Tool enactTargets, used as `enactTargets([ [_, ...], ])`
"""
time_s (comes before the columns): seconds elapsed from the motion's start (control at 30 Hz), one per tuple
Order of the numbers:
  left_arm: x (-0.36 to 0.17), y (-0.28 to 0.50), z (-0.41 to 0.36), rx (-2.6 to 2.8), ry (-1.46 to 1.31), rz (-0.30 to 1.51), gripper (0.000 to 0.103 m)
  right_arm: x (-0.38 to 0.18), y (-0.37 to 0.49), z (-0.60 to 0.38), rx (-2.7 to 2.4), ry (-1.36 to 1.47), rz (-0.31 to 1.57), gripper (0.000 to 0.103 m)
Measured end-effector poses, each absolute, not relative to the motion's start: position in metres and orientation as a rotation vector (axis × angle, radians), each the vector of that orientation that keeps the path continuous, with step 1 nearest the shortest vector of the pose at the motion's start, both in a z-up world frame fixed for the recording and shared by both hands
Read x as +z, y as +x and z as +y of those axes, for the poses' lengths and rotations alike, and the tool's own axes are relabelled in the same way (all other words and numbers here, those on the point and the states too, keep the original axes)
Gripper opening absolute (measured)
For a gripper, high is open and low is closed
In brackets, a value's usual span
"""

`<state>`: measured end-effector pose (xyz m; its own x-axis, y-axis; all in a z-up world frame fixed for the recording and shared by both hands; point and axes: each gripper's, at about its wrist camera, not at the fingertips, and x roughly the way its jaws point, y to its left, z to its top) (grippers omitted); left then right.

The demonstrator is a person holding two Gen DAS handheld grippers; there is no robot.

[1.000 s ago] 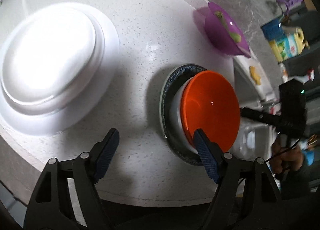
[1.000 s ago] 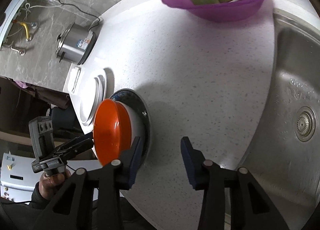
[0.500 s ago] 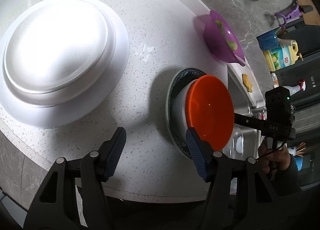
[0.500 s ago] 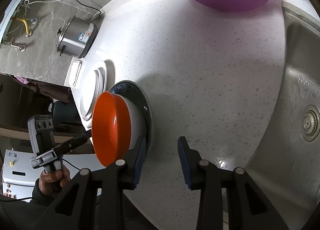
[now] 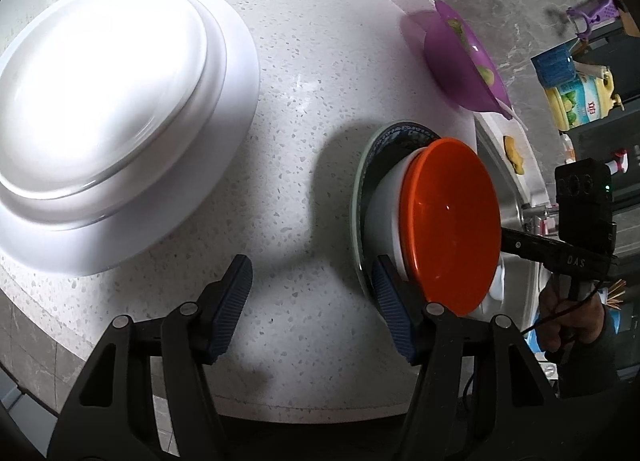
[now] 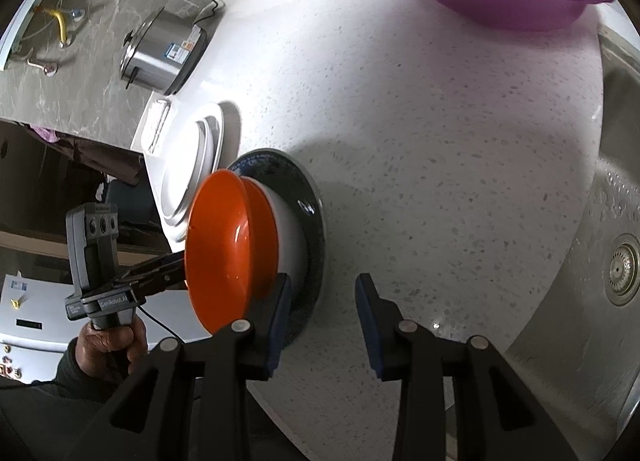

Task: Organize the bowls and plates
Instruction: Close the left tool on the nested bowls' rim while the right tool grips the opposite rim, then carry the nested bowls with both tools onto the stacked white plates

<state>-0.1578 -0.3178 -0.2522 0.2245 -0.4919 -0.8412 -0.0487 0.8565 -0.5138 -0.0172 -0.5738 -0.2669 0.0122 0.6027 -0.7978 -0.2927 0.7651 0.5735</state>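
An orange bowl (image 5: 452,225) is nested in a white bowl (image 5: 384,207), and both are stacked on a dark patterned plate (image 5: 362,165) on the speckled white desk (image 5: 312,61). In the left wrist view the left gripper (image 5: 312,305) is seen with its fingers (image 5: 232,301) spread apart over bare desk; its jaws have just been closing, yet nothing lies between them, and the stack stands at the outer side of the right-hand finger, whose tip is seen against the plate's rim; contact there cannot be told. Beyond the left-hand finger, well apart, two white plates (image 5: 108,101) are stacked, the smaller on the larger. Far ahead of the fingers a purple bowl (image 5: 460,57) with green vegetables is placed. In the right wrist view the right gripper (image 6: 320,317) is held released, with only bare desk between its fingers (image 6: 370,325); its jaws have just been closing slightly. The stack lies just outside its left-hand finger, which overlaps the plate's edge in the picture; whether it touches cannot be told. To the outside of the right-hand finger a steel sink (image 6: 616,221) is seen, and far ahead to the left a steel cooker (image 6: 160,57) stands on the desk. A hand (image 6: 108,345) is seen gripping the left gripper's handle, its fingers reaching behind the orange bowl.
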Motion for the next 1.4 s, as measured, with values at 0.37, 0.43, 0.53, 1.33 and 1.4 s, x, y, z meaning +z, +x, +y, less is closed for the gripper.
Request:
enactTargets([
  [0.37,-0.257,-0.147,-0.327,-0.320,-0.463,1.305,0.058,-0.280,-0.012,-0.569,0.721,0.269,1.423,0.027],
  [0.43,-0.257,-0.147,-0.328,-0.320,-0.460,1.308,0.058,-0.281,-0.012,-0.571,0.725,0.282,1.417,0.025],
  [0.53,-0.256,-0.145,-0.330,-0.324,-0.452,1.308,0.054,-0.281,-0.011,-0.573,0.728,0.297,1.412,0.024],
  [1.33,-0.235,-0.141,-0.365,-0.361,-0.285,1.277,0.010,-0.270,-0.022,-0.560,0.712,0.250,1.341,0.011],
  [1.4,-0.235,-0.142,-0.366,-0.358,-0.283,1.280,0.010,-0.269,-0.023,-0.558,0.707,0.250,1.342,0.011],
])
